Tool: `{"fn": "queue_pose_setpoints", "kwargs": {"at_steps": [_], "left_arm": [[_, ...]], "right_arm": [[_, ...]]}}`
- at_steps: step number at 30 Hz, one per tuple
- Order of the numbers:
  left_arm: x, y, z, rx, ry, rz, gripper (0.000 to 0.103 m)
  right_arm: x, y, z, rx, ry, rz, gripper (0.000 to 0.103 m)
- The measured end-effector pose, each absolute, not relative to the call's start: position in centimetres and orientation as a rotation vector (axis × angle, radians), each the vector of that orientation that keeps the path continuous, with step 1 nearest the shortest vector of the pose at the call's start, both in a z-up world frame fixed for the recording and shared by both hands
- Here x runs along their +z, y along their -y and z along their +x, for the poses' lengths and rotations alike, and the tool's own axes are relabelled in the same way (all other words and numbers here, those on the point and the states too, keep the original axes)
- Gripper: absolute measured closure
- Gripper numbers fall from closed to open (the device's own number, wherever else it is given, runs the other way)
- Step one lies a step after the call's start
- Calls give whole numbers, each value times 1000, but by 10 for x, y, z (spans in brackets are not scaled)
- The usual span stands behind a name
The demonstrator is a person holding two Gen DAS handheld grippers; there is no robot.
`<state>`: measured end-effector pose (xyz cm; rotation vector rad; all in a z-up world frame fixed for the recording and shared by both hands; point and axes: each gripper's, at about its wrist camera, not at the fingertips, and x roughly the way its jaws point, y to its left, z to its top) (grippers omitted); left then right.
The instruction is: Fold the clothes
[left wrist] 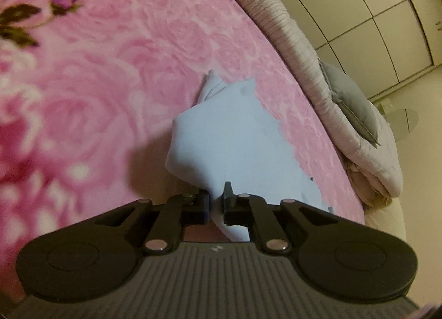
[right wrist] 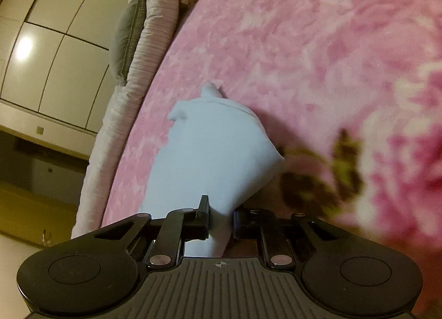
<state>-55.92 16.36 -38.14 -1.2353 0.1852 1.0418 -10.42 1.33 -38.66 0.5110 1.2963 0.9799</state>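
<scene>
Two close wrist views, shared garment [left wrist: 234,139]

left gripper [left wrist: 215,205]: fingers nearly closed, pitched downward | right gripper [right wrist: 221,219]: fingers nearly closed, pitched downward

- The cloth [left wrist: 221,147] runs down behind the left gripper [left wrist: 216,205], so its near end is hidden.
- In the right view the cloth [right wrist: 210,158] likewise passes behind the right gripper [right wrist: 221,222].
- The blanket [right wrist: 386,153] print is blurred at right.
- Blanket [left wrist: 41,167] blurred at lower left.
</scene>
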Motion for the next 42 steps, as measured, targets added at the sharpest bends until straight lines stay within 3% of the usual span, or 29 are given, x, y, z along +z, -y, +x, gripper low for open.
{"fn": "queue_pose_setpoints", "kwargs": {"at_steps": [10, 17, 20, 25, 29, 31, 32, 42], "left_arm": [[-384, -97, -581, 1007, -321, -1181, 94], [-360, -99, -592, 987, -470, -1097, 85], [-348, -92, -605, 1062, -547, -1029, 87], [-326, -87, -612, 1020, -455, -964, 87], [-345, -103, -587, 962, -453, -936, 86], [-364, -113, -582, 1005, -510, -948, 99], [-372, -117, -583, 1030, -521, -962, 101], [-356, -116, -583, 964, -430, -1007, 98]], "right_arm": [[-380, 77, -111, 1002, -1329, 481, 88], [-389, 82, -102, 930, -1368, 586, 76], [-392, 83, -98, 914, -1392, 619, 75], [-393, 87, -91, 878, -1432, 670, 74], [-391, 92, -90, 874, -1408, 657, 74], [-391, 93, -91, 871, -1397, 650, 74], [-390, 94, -91, 869, -1394, 646, 74], [-389, 91, -88, 828, -1387, 638, 74]]}}
